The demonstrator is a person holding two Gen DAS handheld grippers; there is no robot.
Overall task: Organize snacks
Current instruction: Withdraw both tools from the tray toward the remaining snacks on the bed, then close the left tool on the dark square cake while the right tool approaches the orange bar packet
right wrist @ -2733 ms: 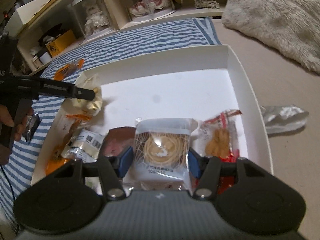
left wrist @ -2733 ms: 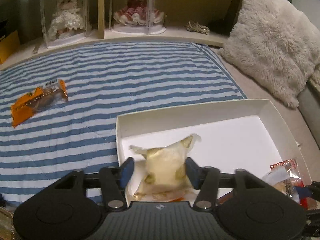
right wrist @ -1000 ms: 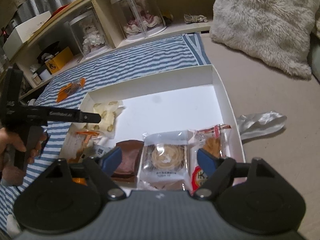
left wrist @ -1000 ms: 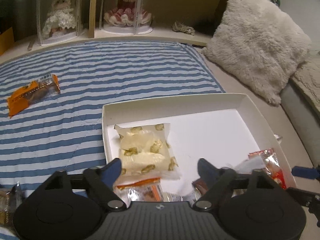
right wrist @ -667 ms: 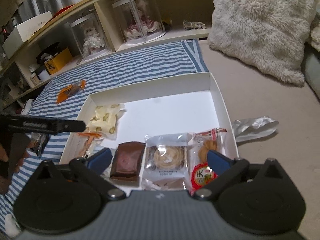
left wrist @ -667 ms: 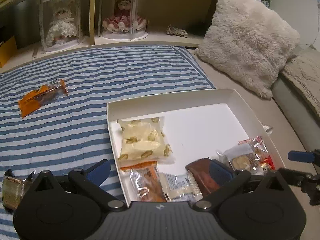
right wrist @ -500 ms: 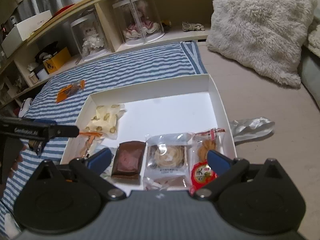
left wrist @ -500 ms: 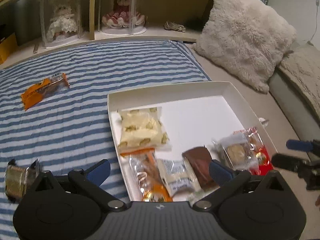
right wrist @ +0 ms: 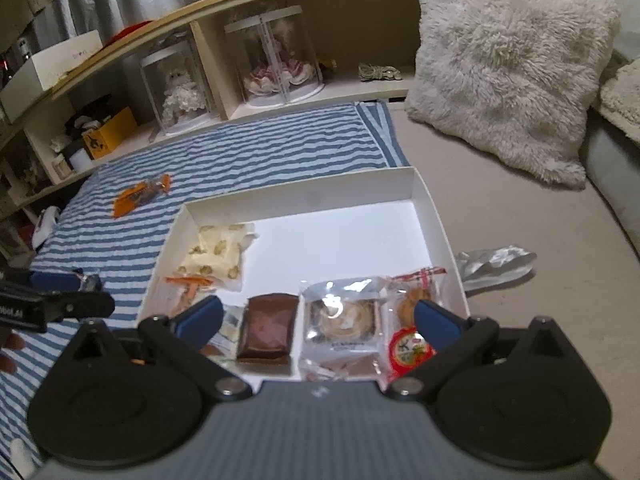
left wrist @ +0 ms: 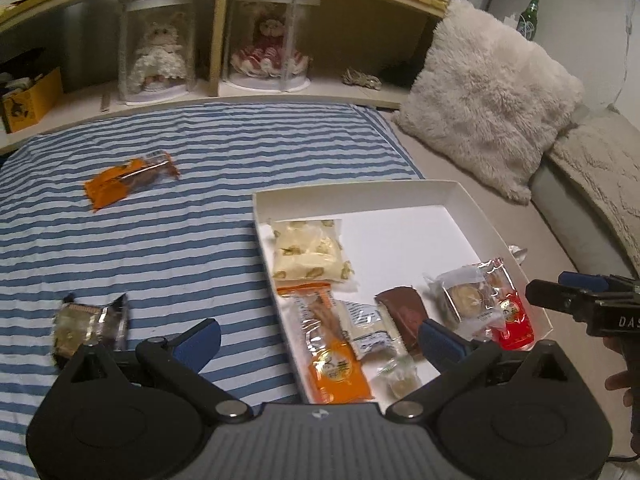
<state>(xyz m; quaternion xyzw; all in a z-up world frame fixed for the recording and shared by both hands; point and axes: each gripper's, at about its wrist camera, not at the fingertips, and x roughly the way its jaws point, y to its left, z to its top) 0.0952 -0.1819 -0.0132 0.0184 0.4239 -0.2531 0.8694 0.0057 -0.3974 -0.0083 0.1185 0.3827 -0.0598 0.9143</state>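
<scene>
A white box [left wrist: 464,196] [right wrist: 434,208] lies on the bed and holds several snack packs. A pale yellow pack [left wrist: 308,250] [right wrist: 214,254] lies at its left side. Along its near edge lie an orange pack [left wrist: 332,354], a brown pack [right wrist: 268,326], a round cookie pack [right wrist: 344,320] and a red-label pack [left wrist: 510,314]. My left gripper [left wrist: 320,340] is open and empty above the box's near left corner. My right gripper [right wrist: 318,320] is open and empty above the near row. An orange snack [left wrist: 128,178] and a dark-wrapped snack [left wrist: 86,326] lie on the striped blanket.
A striped blanket [left wrist: 160,240] covers the bed's left part. A fluffy pillow [left wrist: 488,96] leans at the right. Shelves with two domed dolls [left wrist: 268,44] run along the back. A crumpled silver wrapper [right wrist: 496,262] lies right of the box.
Both grippers let go of their packs, opened wide and pulled back and up. The yellow pack and the cookie pack now lie in the box. The left view shifted left.
</scene>
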